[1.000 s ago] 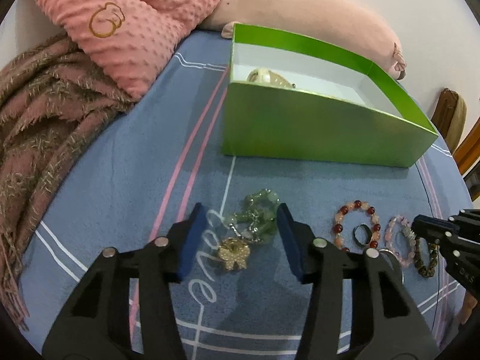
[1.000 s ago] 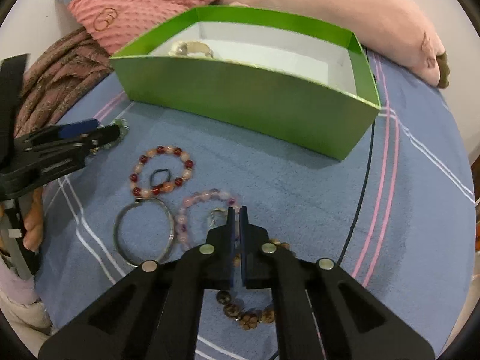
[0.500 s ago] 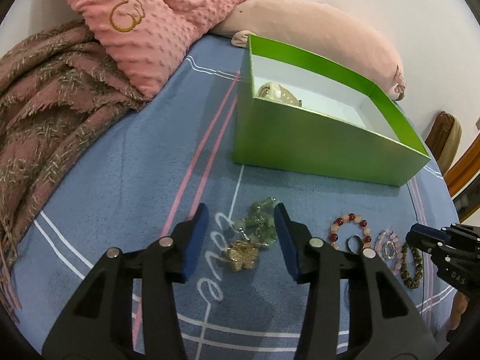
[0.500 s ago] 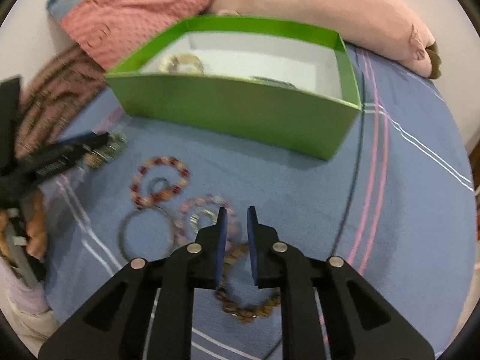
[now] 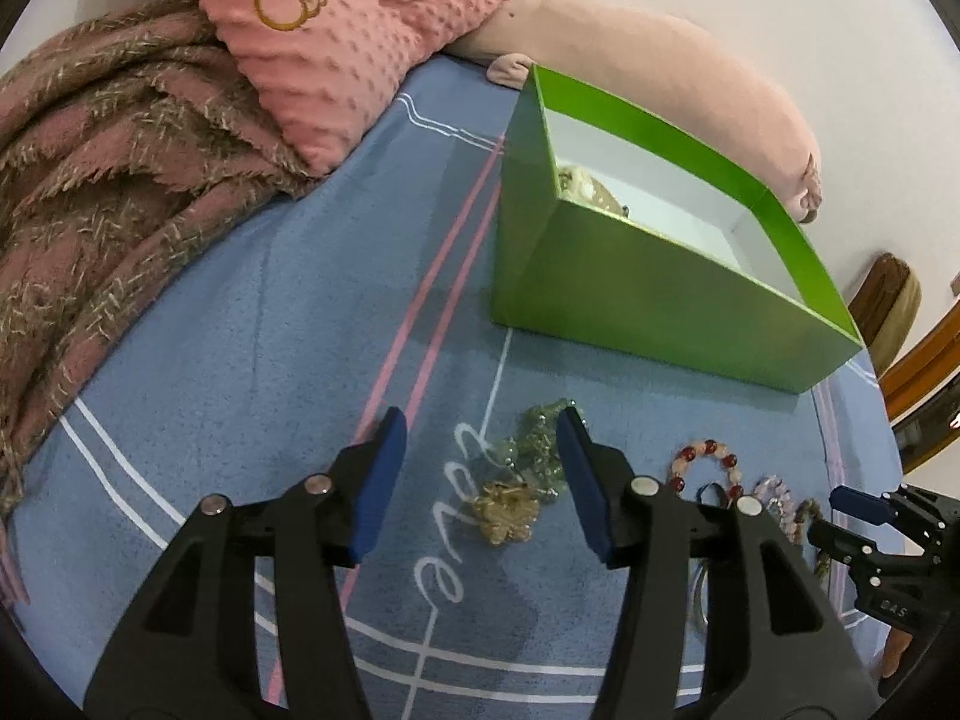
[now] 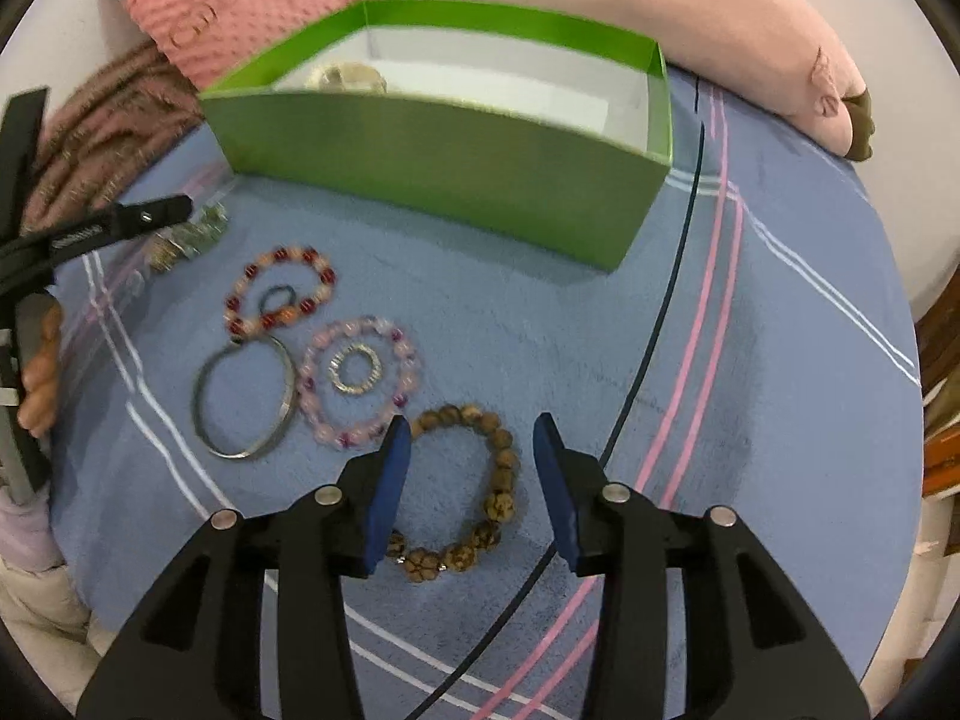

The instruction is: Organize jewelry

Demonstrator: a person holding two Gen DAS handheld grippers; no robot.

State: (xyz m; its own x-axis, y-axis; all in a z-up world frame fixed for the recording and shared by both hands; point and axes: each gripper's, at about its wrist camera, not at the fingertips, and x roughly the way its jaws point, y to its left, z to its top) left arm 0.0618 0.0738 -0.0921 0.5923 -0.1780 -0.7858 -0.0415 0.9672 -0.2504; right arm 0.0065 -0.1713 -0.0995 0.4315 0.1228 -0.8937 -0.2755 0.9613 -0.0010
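Note:
On the blue bedsheet, my left gripper (image 5: 480,426) hovers with its jaws opening around a green bead piece (image 5: 537,444) and a gold flower brooch (image 5: 507,510), the pads clear of both. My right gripper (image 6: 471,426) is also opening, and a brown bead bracelet (image 6: 504,468) lies between its jaws, untouched. Left of it lie a pink bead bracelet (image 6: 354,438) around a silver ring (image 6: 375,381), a metal bangle (image 6: 240,453) and a red bead bracelet (image 6: 282,255). The green box (image 6: 450,162) behind holds a pale piece (image 6: 348,75).
A pink dotted pillow (image 5: 360,30), a brown-pink blanket (image 5: 108,180) and a long pink plush (image 5: 660,60) lie behind the green box (image 5: 660,276). Wooden furniture (image 5: 888,294) stands at the right. A person's fingers (image 6: 39,384) show at the left edge.
The right gripper's jaws went from shut to wide apart and now straddle the brown bracelet. The left gripper's jaws spread a little and it rolled slightly.

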